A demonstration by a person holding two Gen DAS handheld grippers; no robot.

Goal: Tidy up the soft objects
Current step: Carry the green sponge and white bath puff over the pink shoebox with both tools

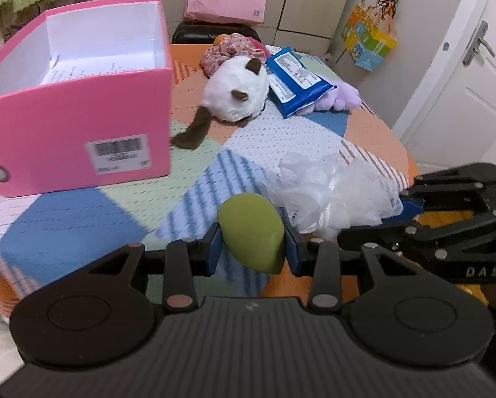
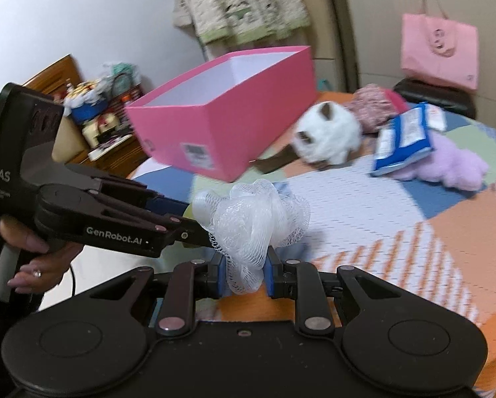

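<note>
1. The left hand-held gripper point(image 1: 251, 243) clamped a green sponge point(image 1: 251, 232) between its pads, lifted clear of the worktop point(image 1: 314, 139).
2. Just beside it, the right hand-held gripper point(image 2: 244, 273) was closed tight on a white mesh puff point(image 2: 254, 219), likely for carrying.
3. Ahead to the left, the open pink box point(image 1: 82, 126) stood ready, probably as the destination.
4. Beyond, a plush cat point(image 1: 238, 93) lay unsorted.

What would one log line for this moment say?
left gripper: shut on sponge | right gripper: shut on loofah | box: open, nearby
</note>
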